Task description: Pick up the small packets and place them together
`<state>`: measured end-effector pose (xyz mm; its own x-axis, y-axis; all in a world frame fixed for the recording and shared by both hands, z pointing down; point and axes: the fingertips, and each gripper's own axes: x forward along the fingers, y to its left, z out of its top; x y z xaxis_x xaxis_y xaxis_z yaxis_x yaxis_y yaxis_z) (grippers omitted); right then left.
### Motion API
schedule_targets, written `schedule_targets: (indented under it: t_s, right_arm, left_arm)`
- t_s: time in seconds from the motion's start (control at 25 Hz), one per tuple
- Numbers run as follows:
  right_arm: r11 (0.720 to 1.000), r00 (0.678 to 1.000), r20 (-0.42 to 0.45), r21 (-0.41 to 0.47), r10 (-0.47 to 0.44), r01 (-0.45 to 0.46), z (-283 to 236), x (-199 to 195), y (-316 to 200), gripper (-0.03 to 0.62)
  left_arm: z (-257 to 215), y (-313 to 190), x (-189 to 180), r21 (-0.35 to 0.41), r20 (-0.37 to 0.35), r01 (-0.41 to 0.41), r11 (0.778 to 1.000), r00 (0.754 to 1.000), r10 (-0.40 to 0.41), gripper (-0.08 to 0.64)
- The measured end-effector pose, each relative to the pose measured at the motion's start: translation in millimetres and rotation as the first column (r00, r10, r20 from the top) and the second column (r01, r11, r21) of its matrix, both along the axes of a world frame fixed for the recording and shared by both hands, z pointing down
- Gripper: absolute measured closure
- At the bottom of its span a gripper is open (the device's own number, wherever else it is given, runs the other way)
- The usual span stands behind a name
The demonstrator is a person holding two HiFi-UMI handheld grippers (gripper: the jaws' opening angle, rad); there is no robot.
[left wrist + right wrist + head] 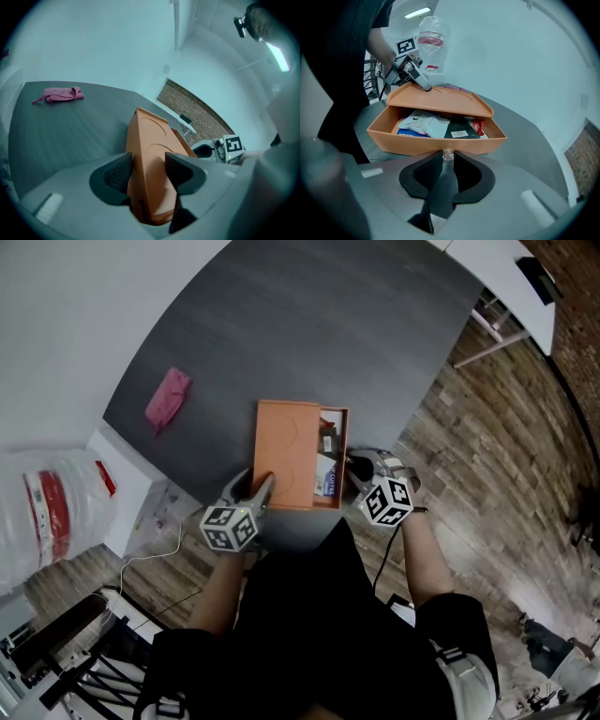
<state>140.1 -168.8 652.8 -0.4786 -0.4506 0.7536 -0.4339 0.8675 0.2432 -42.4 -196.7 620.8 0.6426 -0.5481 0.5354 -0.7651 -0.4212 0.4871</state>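
1. Right gripper (pixel 447 158): the jaws are closed onto the small clear knob (pixel 447 153) at the middle of the drawer's front wall. The knob is pinched between both tips.
2. Left gripper (pixel 149 171): the jaws are clamped on the orange case (pixel 149 136) at its near end. The case sits between the two pads and touches both.
3. Drawer (pixel 417 141): it stands partly out of the orange case on the right-gripper side, with its top open. The roof of the case overhangs its rear portion.
4. Drawer contents: the small packets lie flat and overlapping.
   - A white packet (pixel 423 124) lies over a blue one (pixel 407 132).
   - A dark packet (pixel 459 127) with a barcode label lies beside them.
   - A red packet (pixel 478 125) lies at the far end of the row.
   - What lies under the roof of the case cannot be told.
5. Edges: the orange case rests on the dark table (pixel 309 324), close to the corner nearest the person.
6. Open room: a wide stretch of tabletop extends beyond the orange case. A pink cloth (pixel 168 397) lies well apart from the case on the left-gripper side, near the table's edge.
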Motion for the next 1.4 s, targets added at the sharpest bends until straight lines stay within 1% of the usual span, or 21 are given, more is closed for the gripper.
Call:
schedule_targets:
  t_s: [0.64, 1.0, 1.24, 1.36, 1.4]
  right_arm:
    - [0.993, 0.993, -0.037, -0.008, 0.115, -0.116, 6.2, 33.7, 7.9, 0.520]
    - [0.986, 0.986, -0.044, -0.013, 0.163, -0.164, 8.2, 51.3, 10.6, 0.523]
    - [0.983, 0.982, -0.044, -0.010, 0.183, -0.184, 8.4, 53.4, 9.7, 0.523]
    - [0.979, 0.979, -0.037, -0.032, 0.201, -0.202, 8.7, 55.0, 11.8, 0.514]
    - [0.977, 0.978, -0.029, -0.048, 0.209, -0.210, 8.3, 56.6, 13.7, 0.486]
  left_arm:
    - [1.9, -2.8, -4.1, -0.011, -0.005, -0.021, 1.000, 1.000, 0.021, 0.342]
    - [1.9, -3.2, -3.1, -0.010, -0.011, -0.033, 0.999, 0.999, 0.032, 0.341]
    - [1.6, -3.7, -2.0, -0.010, -0.012, -0.036, 0.999, 0.999, 0.036, 0.339]
    - [2.1, -4.3, -2.0, -0.013, -0.014, -0.036, 0.999, 0.999, 0.036, 0.339]
    - [2.5, -4.2, -1.8, -0.014, -0.013, -0.037, 0.999, 0.999, 0.036, 0.339]
